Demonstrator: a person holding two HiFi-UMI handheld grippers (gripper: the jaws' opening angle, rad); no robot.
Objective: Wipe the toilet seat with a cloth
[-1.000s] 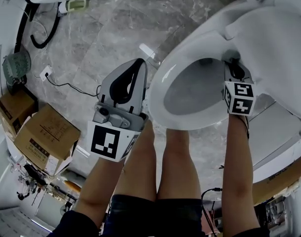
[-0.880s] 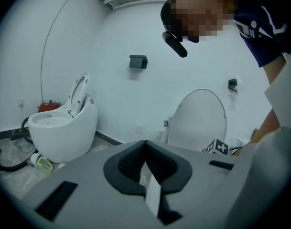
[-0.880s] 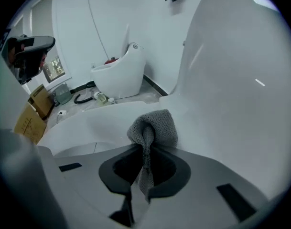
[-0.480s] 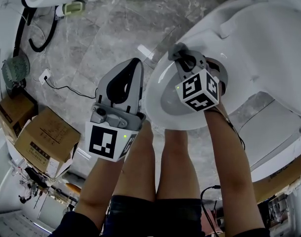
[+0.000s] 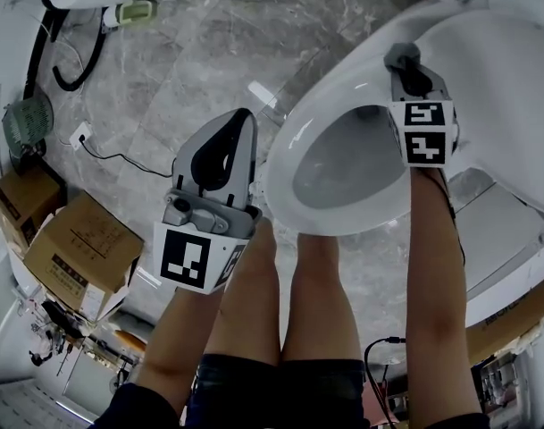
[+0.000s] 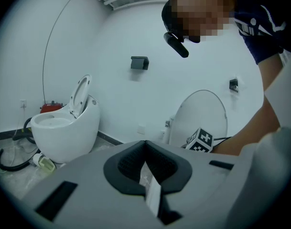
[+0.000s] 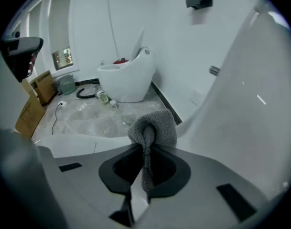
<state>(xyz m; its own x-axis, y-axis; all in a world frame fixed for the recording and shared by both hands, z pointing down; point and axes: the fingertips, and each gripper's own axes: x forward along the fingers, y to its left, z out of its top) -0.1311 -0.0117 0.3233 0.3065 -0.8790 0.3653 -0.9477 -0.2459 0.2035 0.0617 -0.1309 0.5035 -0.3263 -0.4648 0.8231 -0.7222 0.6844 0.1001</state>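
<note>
The right claw (image 5: 403, 61) was clenched on the grey cloth (image 7: 153, 124), which sat at the far rim of the toilet seat (image 5: 294, 141). The left claw (image 5: 225, 150), pinched together and empty, hung beside the seat. Wiping well likely called for steady pressure following the rim's curve.

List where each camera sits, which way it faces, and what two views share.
Head view: on the head, facing steeply down at the toilet seat; shows legs, forearms, left gripper, right gripper.
Left gripper view: on the left gripper, facing the wall past shut jaws; shows the person's arm.
Right gripper view: on the right gripper, facing across the room past the cloth in its jaws.
Both gripper views share the second toilet.
</note>
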